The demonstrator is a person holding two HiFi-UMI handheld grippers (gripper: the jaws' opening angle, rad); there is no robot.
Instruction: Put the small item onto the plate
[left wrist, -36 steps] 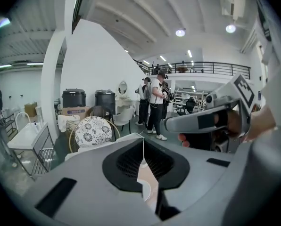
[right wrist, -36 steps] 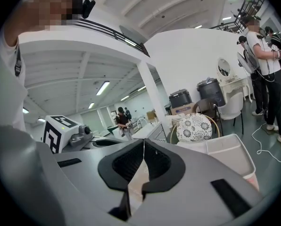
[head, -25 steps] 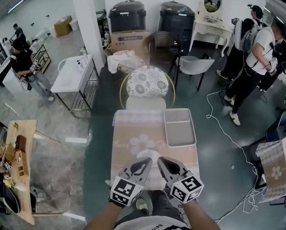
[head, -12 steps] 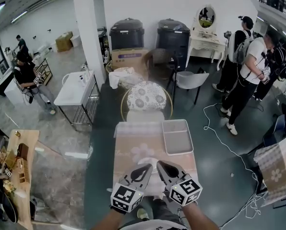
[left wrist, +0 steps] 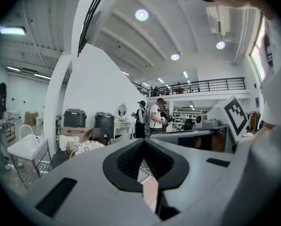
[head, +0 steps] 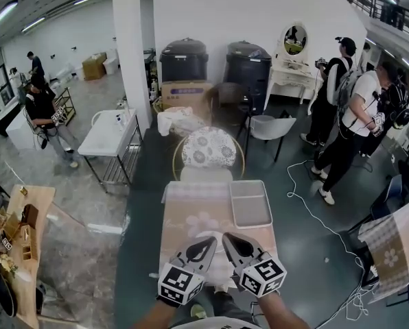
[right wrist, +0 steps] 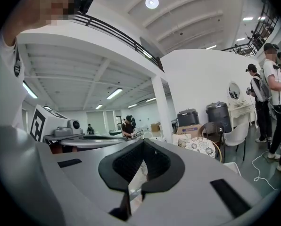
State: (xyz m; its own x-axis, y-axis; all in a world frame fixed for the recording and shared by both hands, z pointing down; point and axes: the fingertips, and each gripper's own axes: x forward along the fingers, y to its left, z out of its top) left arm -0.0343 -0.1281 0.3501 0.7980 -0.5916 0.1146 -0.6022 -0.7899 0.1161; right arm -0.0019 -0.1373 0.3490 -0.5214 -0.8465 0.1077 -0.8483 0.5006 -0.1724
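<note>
Finding: both tools are held low over the near end of the counter (head: 191,214), tips side by side and close to touching. The left hand-held gripper (head: 212,239) has its jaws fully together with nothing between them. The right hand-held gripper (head: 227,238) also shows its jaws drawn together and empty in its own view.

Location of task items: a pale rounded shape directly under the 2 tips is probably the plate (head: 219,249), though the tools cover most of it. We cannot locate the small item in any view; both gripper views point out across the room, not down at the counter. The grey tray (head: 251,205) at the far right of the counter looks empty. The patterned chair (head: 208,149) stands at the far end.

Assessment: the task has not visibly begun.

Risks:
1. The item may lie hidden beneath the tools, so a blind descent could knock it off the near edge.
2. Jaws this tight cannot take anything; lowering before opening would push the item away.
3. With the 2 tips so close, opening either could strike the other.
4. Pressing down on the plate rim could tip or slide it.
</note>
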